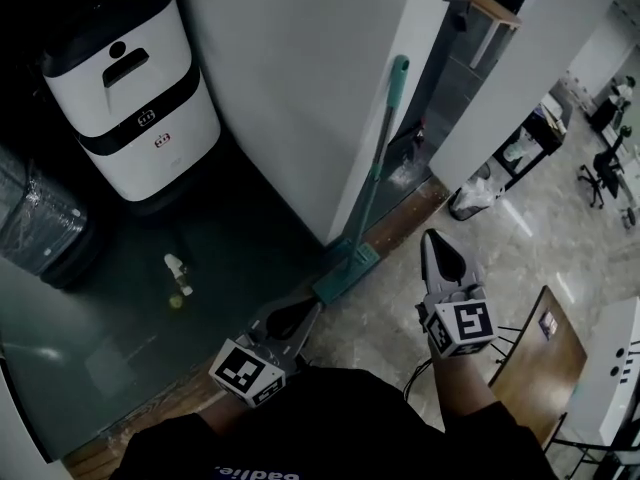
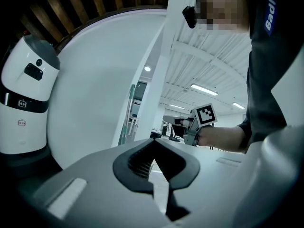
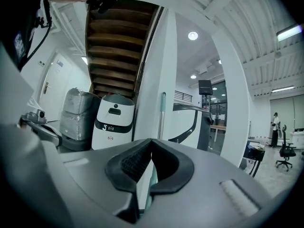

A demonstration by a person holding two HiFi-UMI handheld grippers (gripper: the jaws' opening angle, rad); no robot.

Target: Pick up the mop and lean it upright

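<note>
The mop stands upright, its teal and grey handle (image 1: 378, 158) leaning against the corner of the white wall and its flat teal head (image 1: 345, 271) on the floor. My left gripper (image 1: 316, 304) is shut and empty, with its tips just beside the mop head. My right gripper (image 1: 432, 236) is also shut and empty, a little to the right of the mop and clear of it. The handle (image 2: 129, 113) rises beyond my left gripper (image 2: 153, 140) in the left gripper view. In the right gripper view the handle (image 3: 162, 115) stands straight ahead of my right gripper (image 3: 151, 140).
A white service robot (image 1: 130, 88) stands in the dark alcove at the left, next to a plastic-wrapped bundle (image 1: 40, 218). A small bottle (image 1: 178, 271) lies on the dark floor. At the right are a wooden chair (image 1: 540, 358), a bagged bin (image 1: 470, 200) and an office chair (image 1: 600, 173).
</note>
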